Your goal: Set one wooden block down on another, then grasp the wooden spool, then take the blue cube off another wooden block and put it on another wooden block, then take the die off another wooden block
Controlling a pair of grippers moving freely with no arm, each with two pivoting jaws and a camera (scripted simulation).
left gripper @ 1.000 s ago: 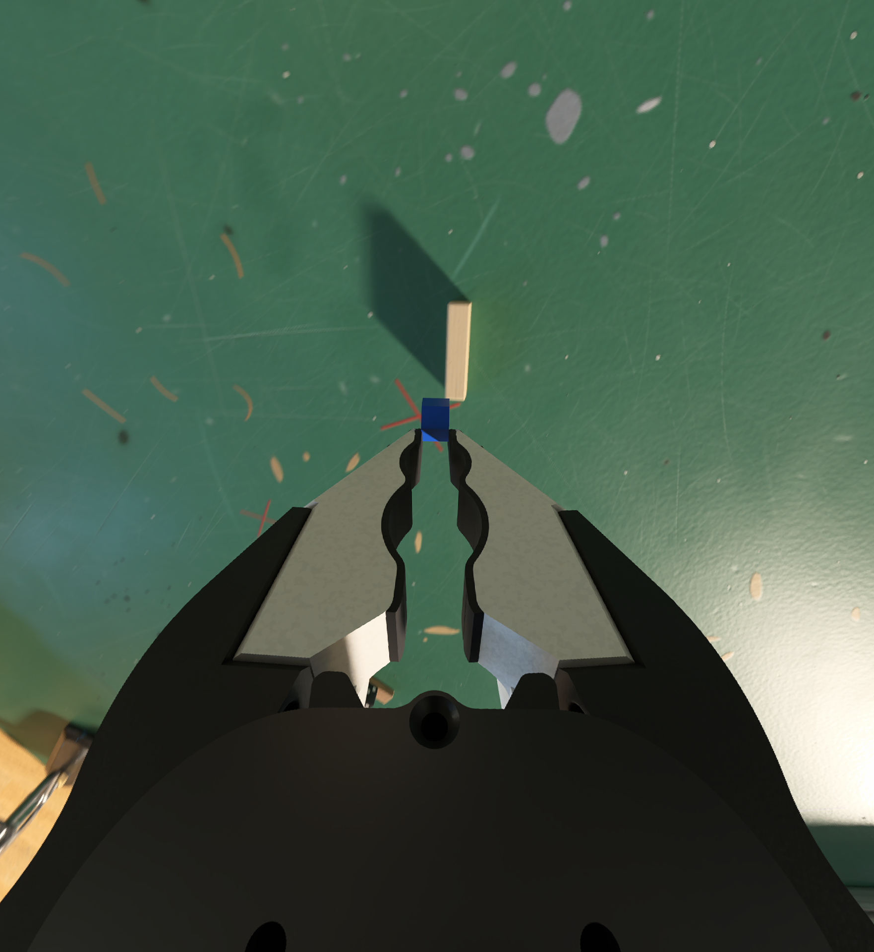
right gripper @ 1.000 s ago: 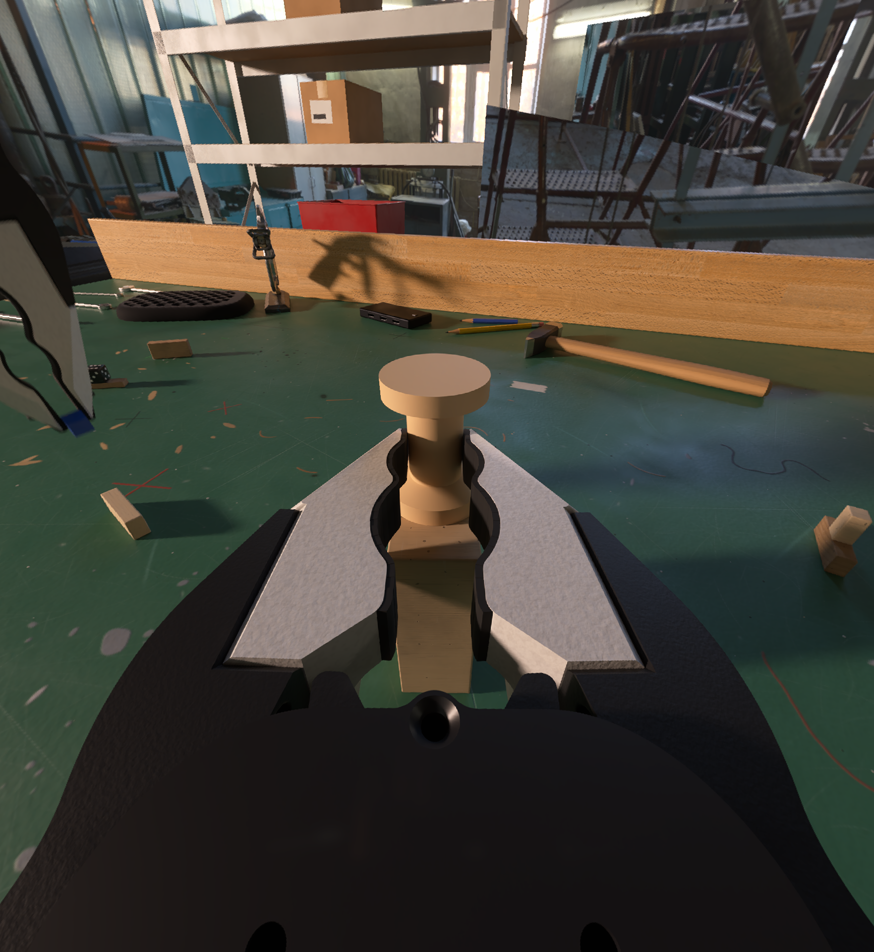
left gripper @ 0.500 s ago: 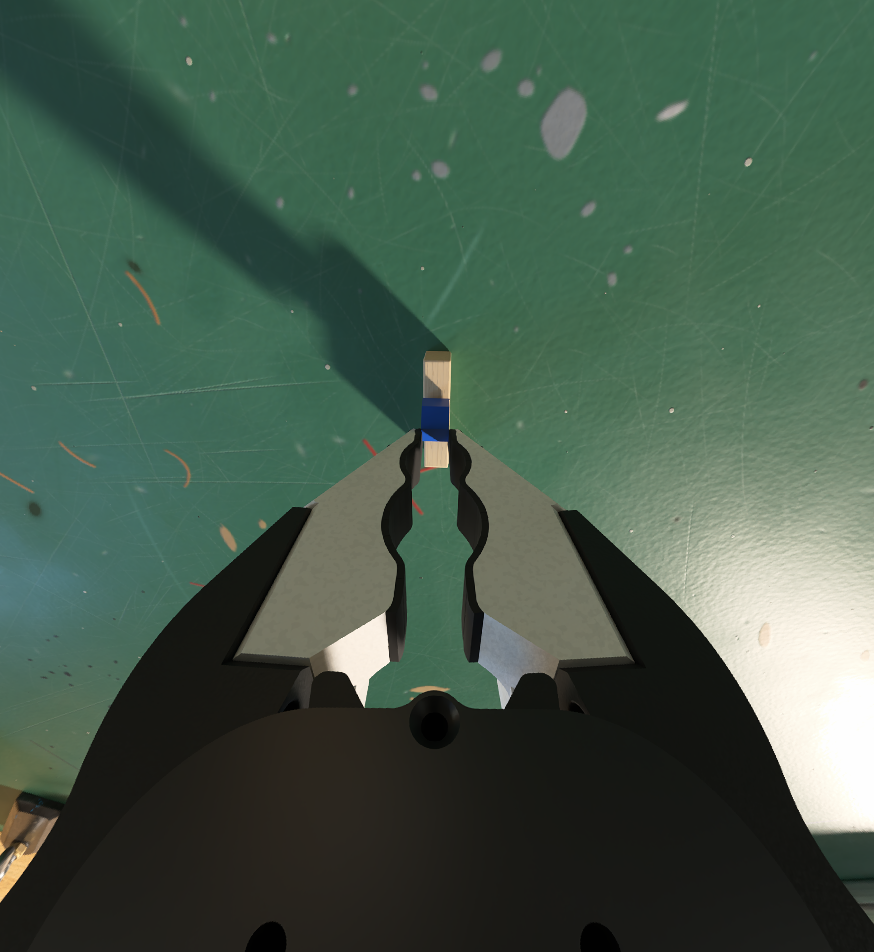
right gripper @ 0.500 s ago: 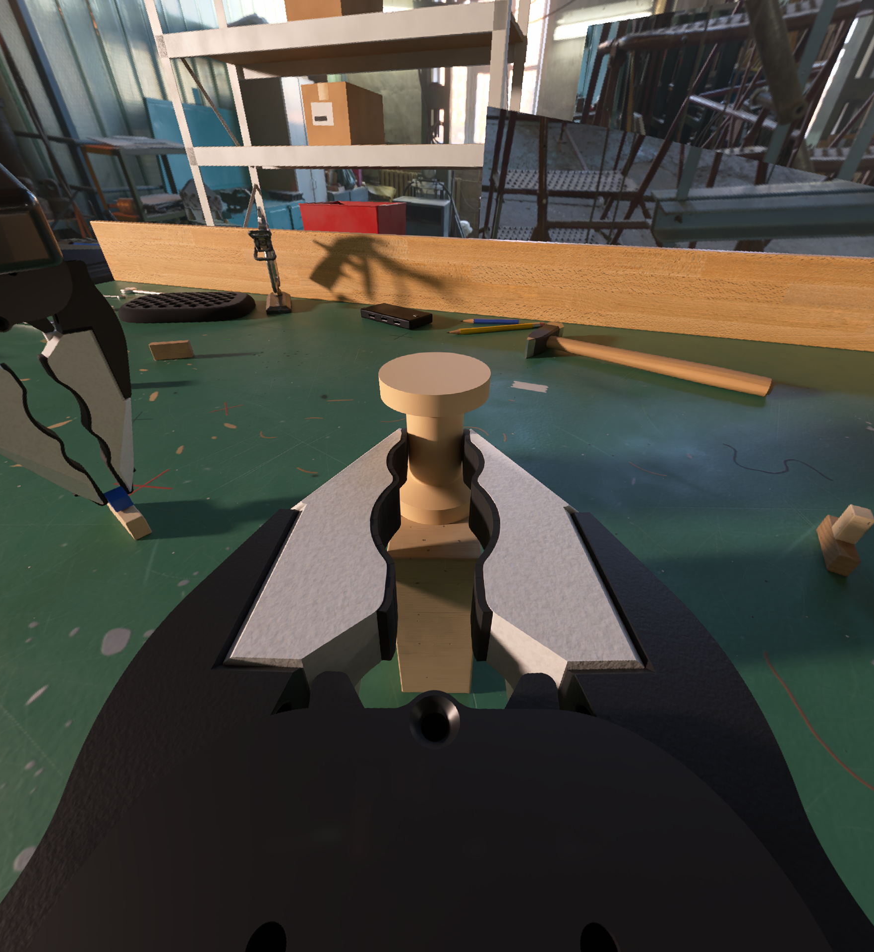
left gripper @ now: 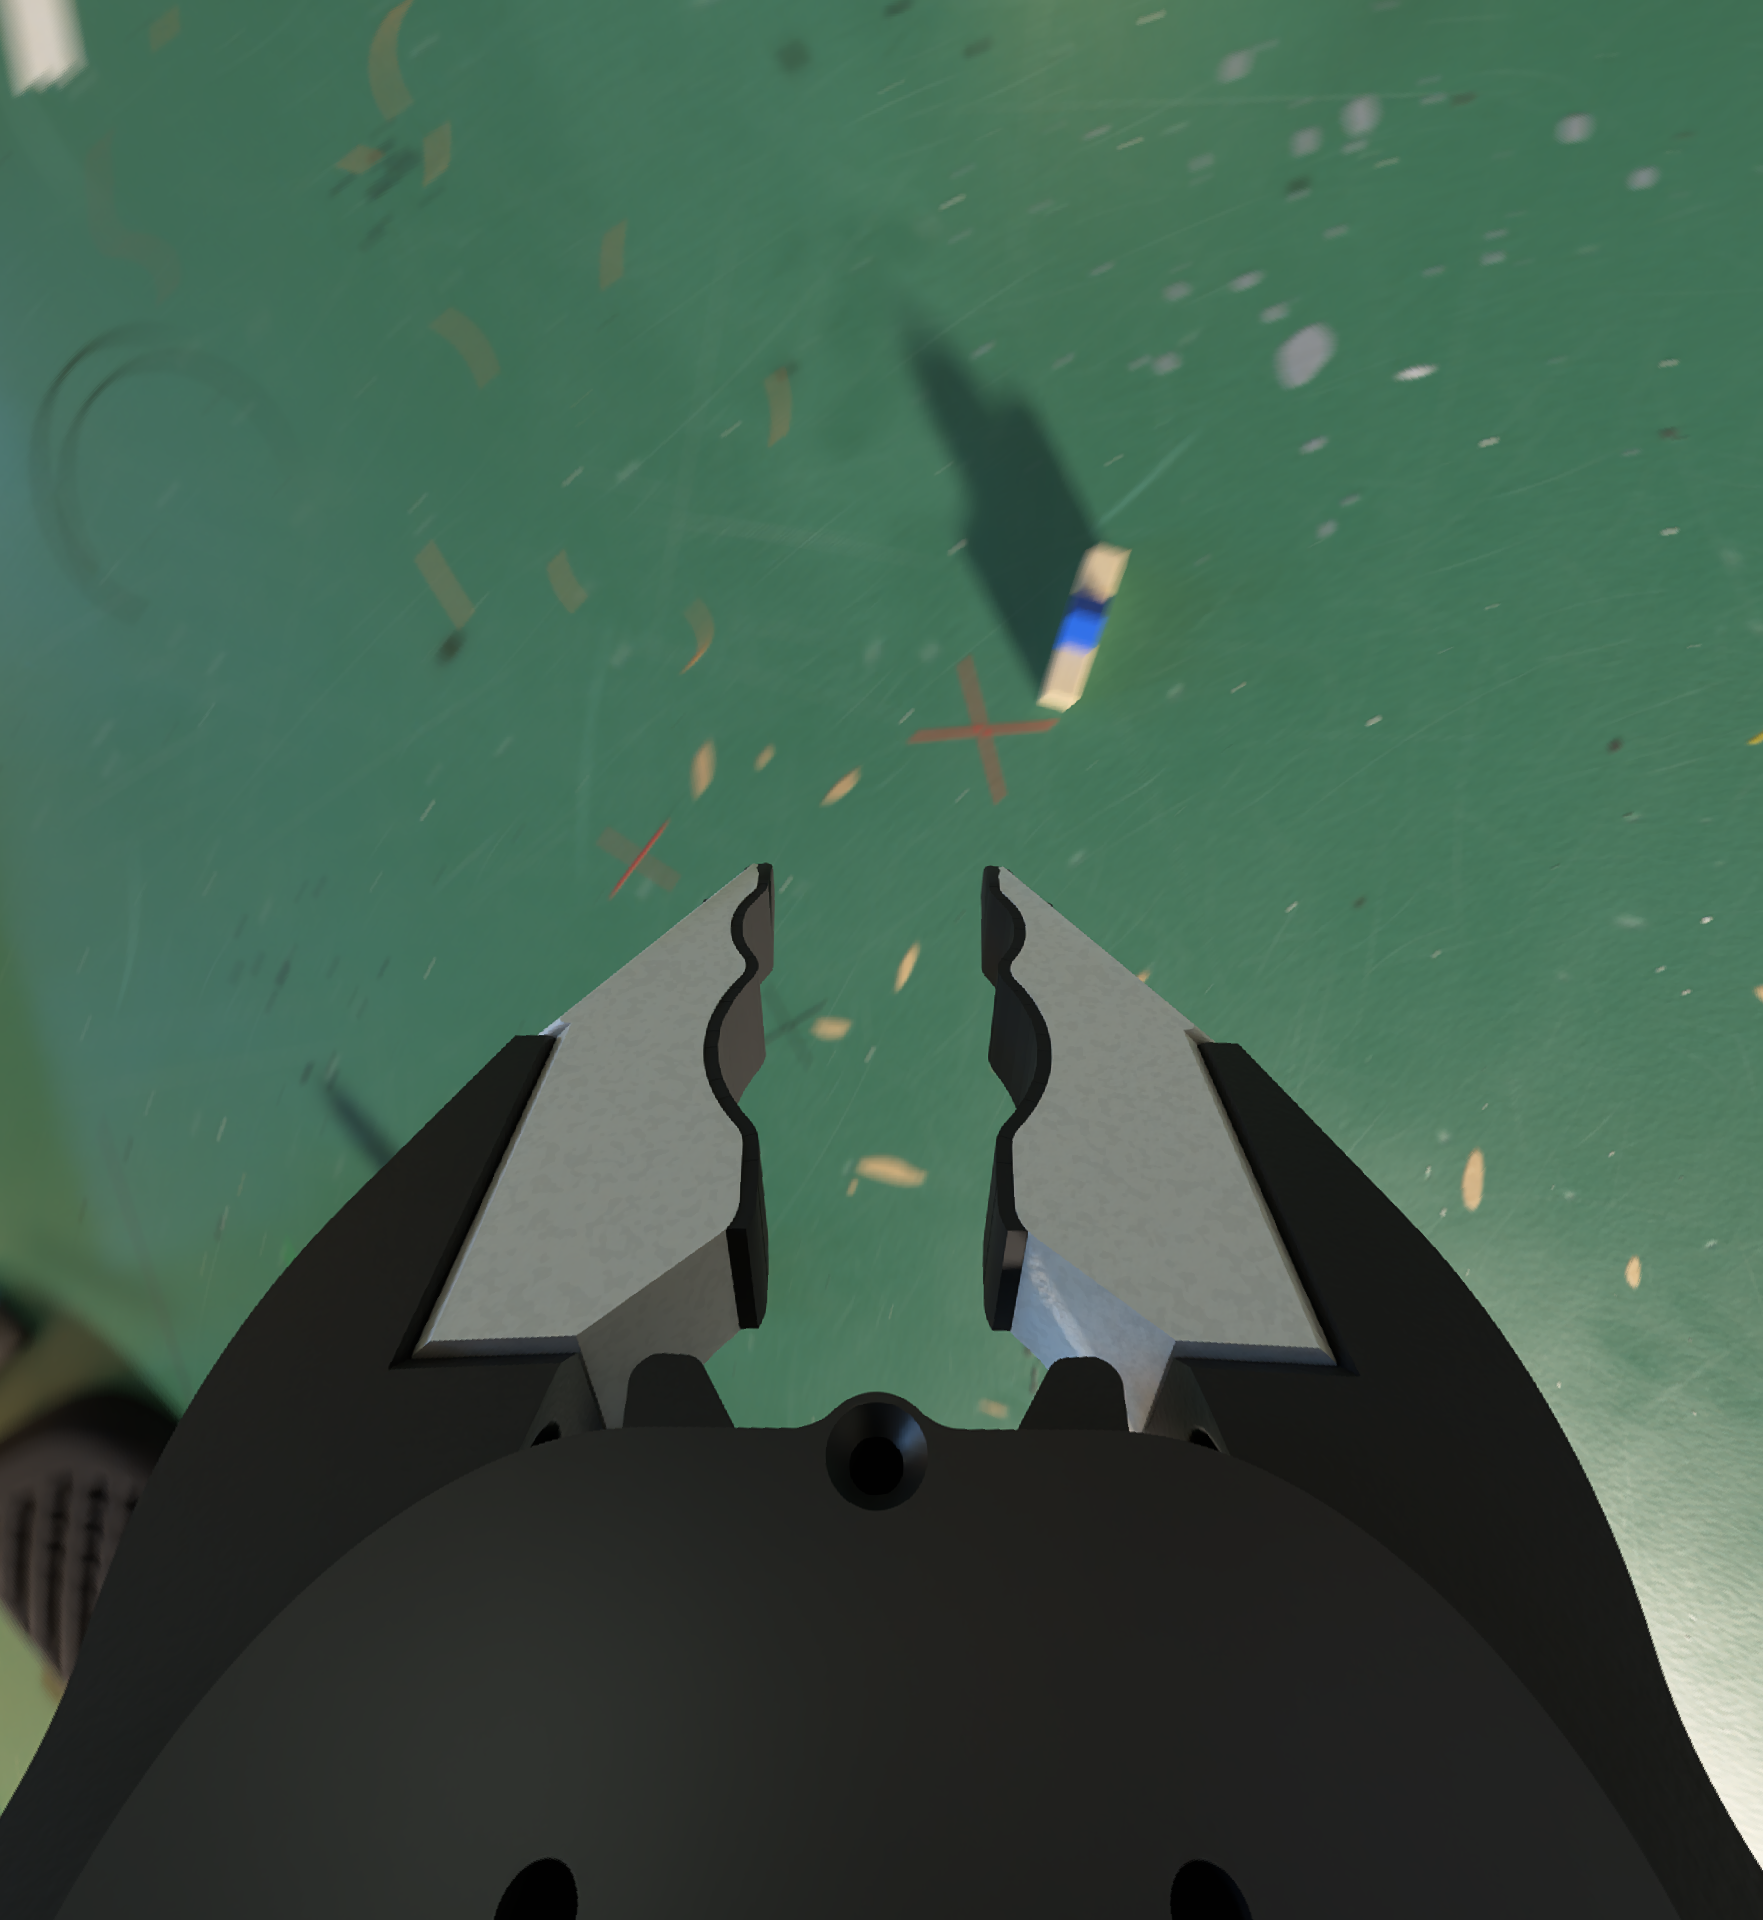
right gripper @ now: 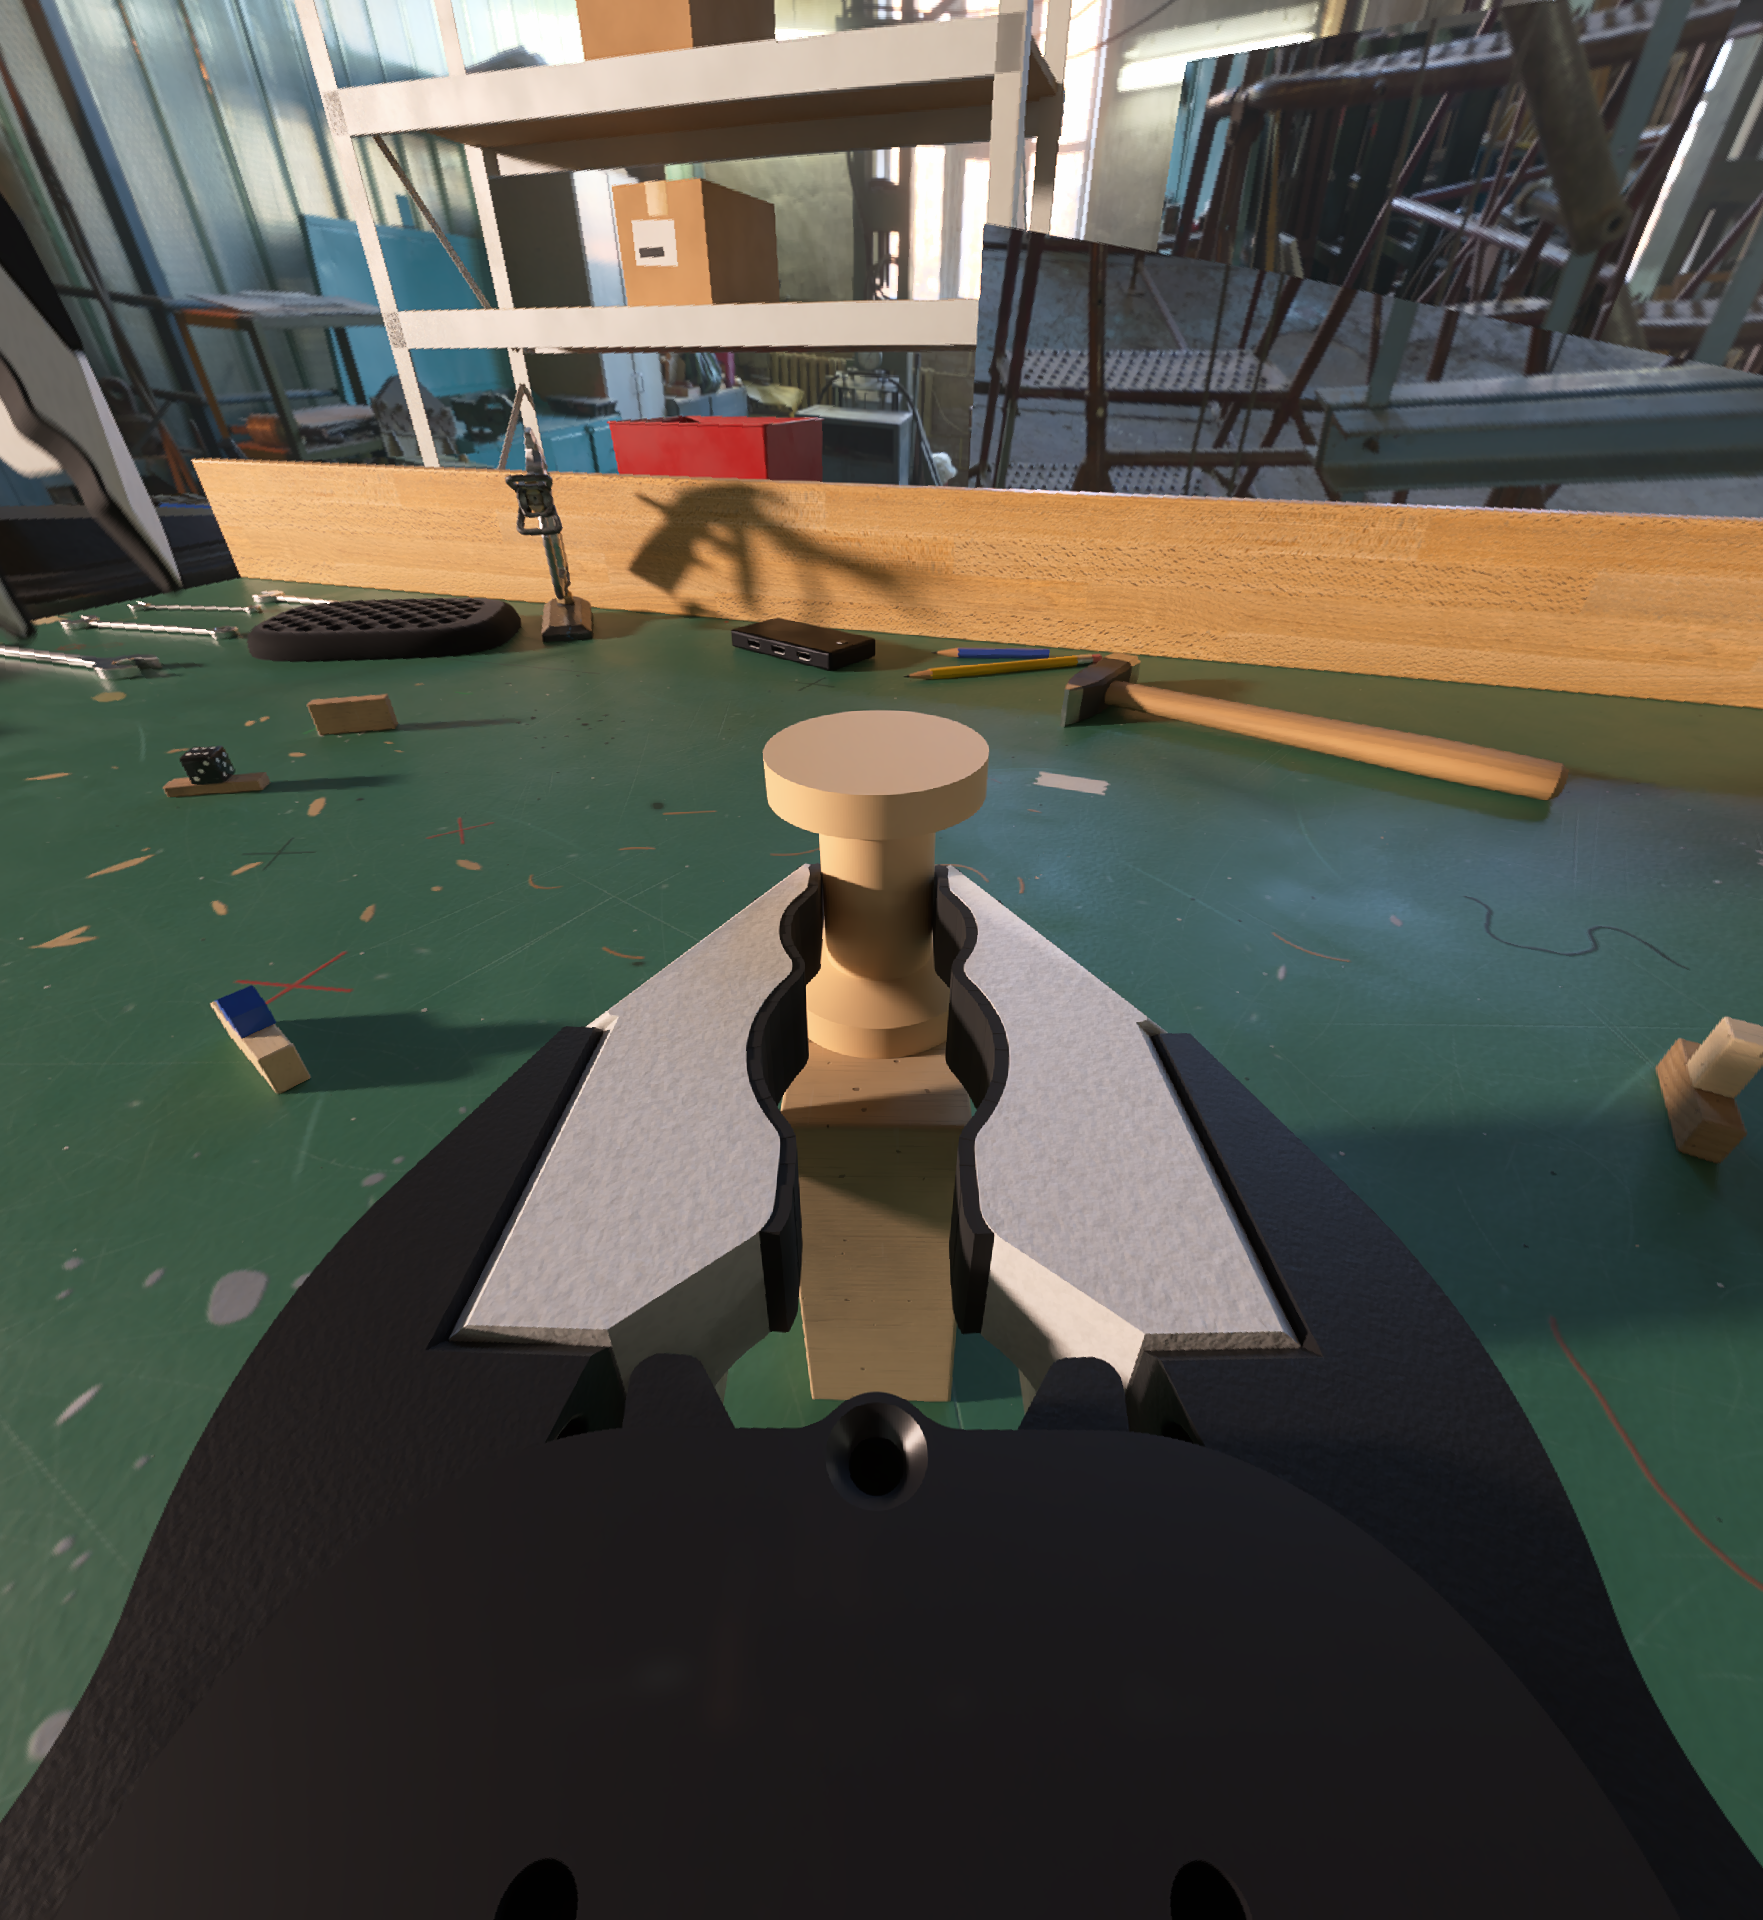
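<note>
On the green mat [left gripper: 1376, 831], seen from the left wrist view, the left gripper [left gripper: 877, 883] was held above the surface with its jaws wide apart and nothing between them. At about one o'clock from its tips, well apart, the blue cube [left gripper: 1081, 628] was seen resting on a pale wooden block [left gripper: 1068, 681], with a red cross mark [left gripper: 983, 730] just beside the block's near end.

From the right wrist view, the right gripper [right gripper: 877, 894] was closed narrowly on the waist of the wooden spool [right gripper: 875, 831], which stood upright on a tall wooden block [right gripper: 877, 1247]. At nine o'clock the blue cube [right gripper: 239, 1006] lay on its block [right gripper: 279, 1060]. At about ten o'clock, farther off, the die [right gripper: 206, 765] sat on a thin wooden block [right gripper: 217, 787]. At three o'clock two small blocks [right gripper: 1710, 1086] were stacked, the upper one tilted.
</note>
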